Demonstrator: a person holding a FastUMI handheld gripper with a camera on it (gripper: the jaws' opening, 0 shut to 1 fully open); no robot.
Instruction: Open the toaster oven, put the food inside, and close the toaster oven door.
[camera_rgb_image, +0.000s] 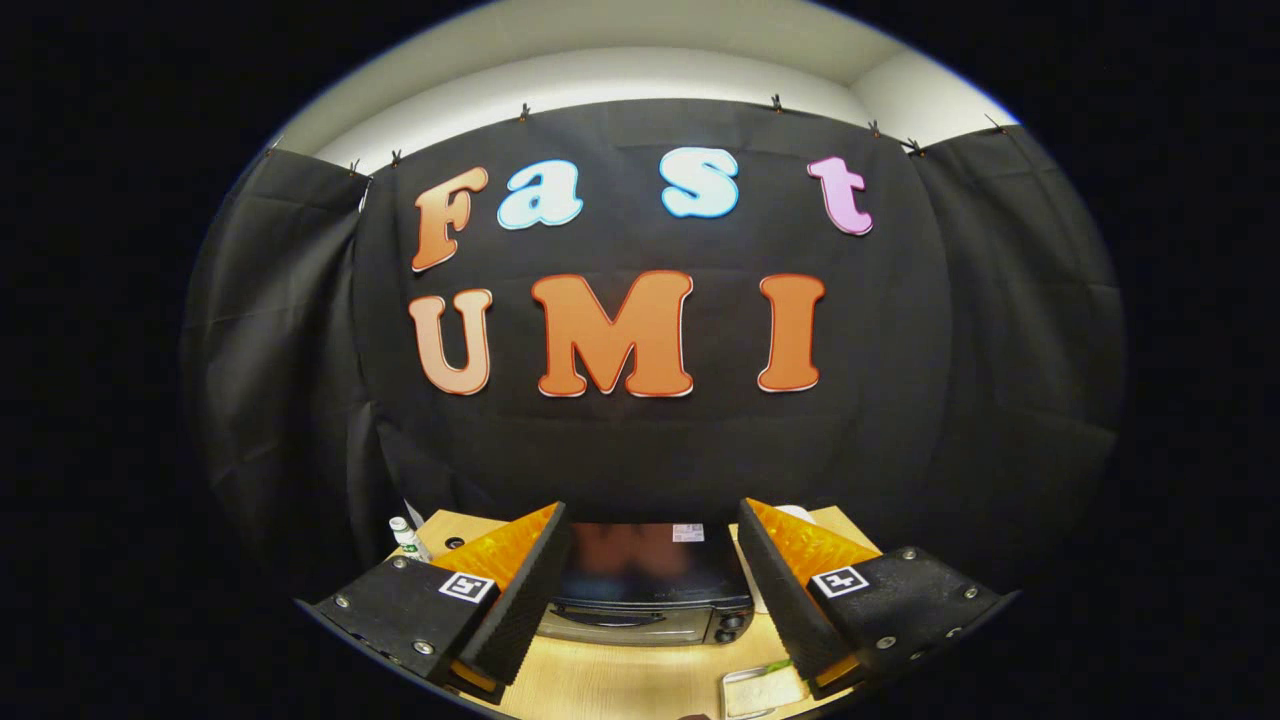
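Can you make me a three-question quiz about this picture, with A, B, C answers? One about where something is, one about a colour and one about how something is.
1. Where is the toaster oven?
A. Hanging on the wall
B. On the wooden table, seen between the fingers of the tool
C. On the floor under the table

2. What colour is the top of the toaster oven?
A. Black
B. Red
C. White

3. How are the tool's fingers?
A. Pressed together
B. Squeezing a bottle
C. Spread apart, holding nothing

Answers:
1. B, because the oven stands on the light wooden table and shows in the gap between the two fingers.
2. A, because its shiny top is dark black.
3. C, because there is a wide gap between the fingers and nothing is in it.
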